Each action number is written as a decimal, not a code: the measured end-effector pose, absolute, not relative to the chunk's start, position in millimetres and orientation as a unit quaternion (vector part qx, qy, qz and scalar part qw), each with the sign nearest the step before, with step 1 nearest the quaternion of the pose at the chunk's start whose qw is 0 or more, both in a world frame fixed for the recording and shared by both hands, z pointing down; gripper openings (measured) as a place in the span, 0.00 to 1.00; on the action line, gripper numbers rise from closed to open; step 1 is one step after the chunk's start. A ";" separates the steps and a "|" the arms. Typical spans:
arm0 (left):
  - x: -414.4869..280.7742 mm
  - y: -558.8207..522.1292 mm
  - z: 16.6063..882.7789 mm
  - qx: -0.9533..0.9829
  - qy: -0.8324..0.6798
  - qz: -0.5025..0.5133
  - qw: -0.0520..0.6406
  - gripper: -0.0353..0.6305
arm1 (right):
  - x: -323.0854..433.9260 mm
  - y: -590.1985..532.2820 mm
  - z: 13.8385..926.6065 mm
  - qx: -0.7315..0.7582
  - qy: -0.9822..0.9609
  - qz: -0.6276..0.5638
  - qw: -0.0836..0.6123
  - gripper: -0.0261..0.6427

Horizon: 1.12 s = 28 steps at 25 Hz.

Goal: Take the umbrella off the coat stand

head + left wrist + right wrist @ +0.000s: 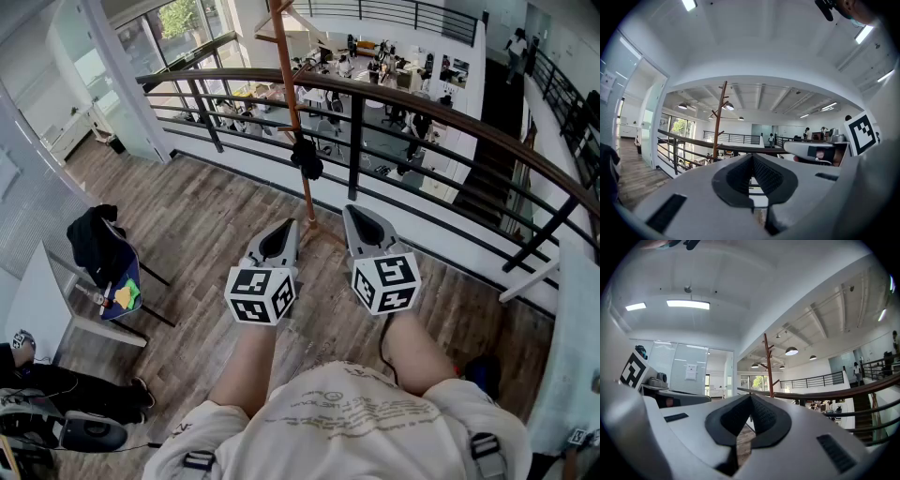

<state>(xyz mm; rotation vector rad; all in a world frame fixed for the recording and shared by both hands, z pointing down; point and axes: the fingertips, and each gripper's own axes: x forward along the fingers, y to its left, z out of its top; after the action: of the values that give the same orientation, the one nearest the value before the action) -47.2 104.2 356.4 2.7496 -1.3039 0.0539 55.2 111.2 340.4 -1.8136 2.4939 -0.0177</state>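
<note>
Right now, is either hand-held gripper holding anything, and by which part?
Nothing held. The left hand-held gripper and right hand-held gripper are shut, empty; umbrella hangs on the coat stand.

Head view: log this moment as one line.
left tool: shut, empty | right tool: shut, empty | umbrella: hanging on coat stand, untouched

No legible text or signs.

Coat stand point(292, 103): reddish-brown. Umbrella point(307, 157), centre of frame: black. Left tool point(292, 225) and right tool point(350, 210): pale grey bodies, black pads, black-and-white square markers. Floor point(216, 225): grey-brown wood-grain planks. Railing point(356, 122): black bars, brown handrail.
</note>
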 end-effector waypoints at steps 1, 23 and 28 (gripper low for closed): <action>-44.0 102.4 356.9 0.903 -0.427 0.019 0.048 0.06 | 57.5 109.4 340.2 -0.587 0.809 -0.005 0.030 0.04; 10.9 54.9 383.3 0.890 -0.452 0.023 0.063 0.06 | 107.3 52.2 373.1 -0.559 0.828 -0.042 0.023 0.04; 22.0 27.5 390.4 0.890 -0.451 0.022 0.064 0.06 | 111.3 25.5 380.1 -0.550 0.834 -0.038 0.016 0.04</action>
<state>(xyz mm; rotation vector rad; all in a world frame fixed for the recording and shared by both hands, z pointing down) 22.0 27.5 390.4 2.6874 -1.3607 0.0676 111.3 25.5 380.1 -1.7110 2.5944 -0.1196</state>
